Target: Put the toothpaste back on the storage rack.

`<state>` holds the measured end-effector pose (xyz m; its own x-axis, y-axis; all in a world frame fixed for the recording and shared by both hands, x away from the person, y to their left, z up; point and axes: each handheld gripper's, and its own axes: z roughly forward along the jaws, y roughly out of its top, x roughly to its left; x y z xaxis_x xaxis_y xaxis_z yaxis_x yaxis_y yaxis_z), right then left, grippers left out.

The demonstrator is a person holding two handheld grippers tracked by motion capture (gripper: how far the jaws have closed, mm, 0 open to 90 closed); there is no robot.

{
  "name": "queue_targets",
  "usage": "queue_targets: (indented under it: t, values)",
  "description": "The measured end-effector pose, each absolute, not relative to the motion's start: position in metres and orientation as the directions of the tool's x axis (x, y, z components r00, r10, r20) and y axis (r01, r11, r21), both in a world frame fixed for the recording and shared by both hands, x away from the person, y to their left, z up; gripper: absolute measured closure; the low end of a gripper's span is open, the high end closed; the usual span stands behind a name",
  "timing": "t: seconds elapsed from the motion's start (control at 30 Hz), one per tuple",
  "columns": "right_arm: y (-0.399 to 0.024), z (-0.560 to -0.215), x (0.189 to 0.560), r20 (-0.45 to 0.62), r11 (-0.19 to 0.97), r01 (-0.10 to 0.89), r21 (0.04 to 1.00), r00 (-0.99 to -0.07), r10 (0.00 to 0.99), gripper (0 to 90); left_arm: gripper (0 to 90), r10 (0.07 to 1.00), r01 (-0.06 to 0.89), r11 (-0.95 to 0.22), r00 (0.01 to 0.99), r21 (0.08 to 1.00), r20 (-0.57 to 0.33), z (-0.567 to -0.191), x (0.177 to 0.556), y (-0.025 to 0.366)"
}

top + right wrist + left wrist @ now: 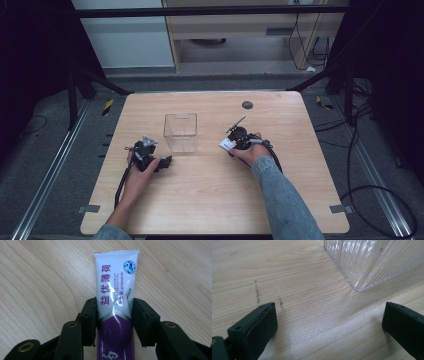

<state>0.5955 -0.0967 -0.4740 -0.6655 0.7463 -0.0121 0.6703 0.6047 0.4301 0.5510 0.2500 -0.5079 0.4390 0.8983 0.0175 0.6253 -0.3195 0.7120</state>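
Note:
A white and purple toothpaste tube (116,277) lies flat over the wooden table (210,200), its crimped end pointing away from the camera. My right gripper (114,307) is shut on it, one pad pressed against each side of its middle. In the high view the tube (226,145) sticks out leftward from the right gripper (231,145), right of a clear plastic box (180,132). My left gripper (166,161) rests on the table just left and in front of that box. Its jaws stand wide open (329,315) with bare wood between them, and the box's corner (372,262) is just ahead.
A small dark round disc (247,105) sits in the table near the far edge. Cables trail from both grippers toward the person's side. Black frame legs stand off the table's far corners. Bare wood stretches across the front half of the table.

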Motion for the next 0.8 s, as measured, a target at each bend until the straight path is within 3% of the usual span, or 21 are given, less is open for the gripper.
queue_targets:
  t: [0.8]
  values:
    - [-0.0933,-0.4699,0.5869,-0.043,0.587,0.676,0.446,-0.639,0.768,75.5,0.0,0.898,0.625,-0.321,0.44,0.712,0.018,-0.5079,0.5517,0.25]
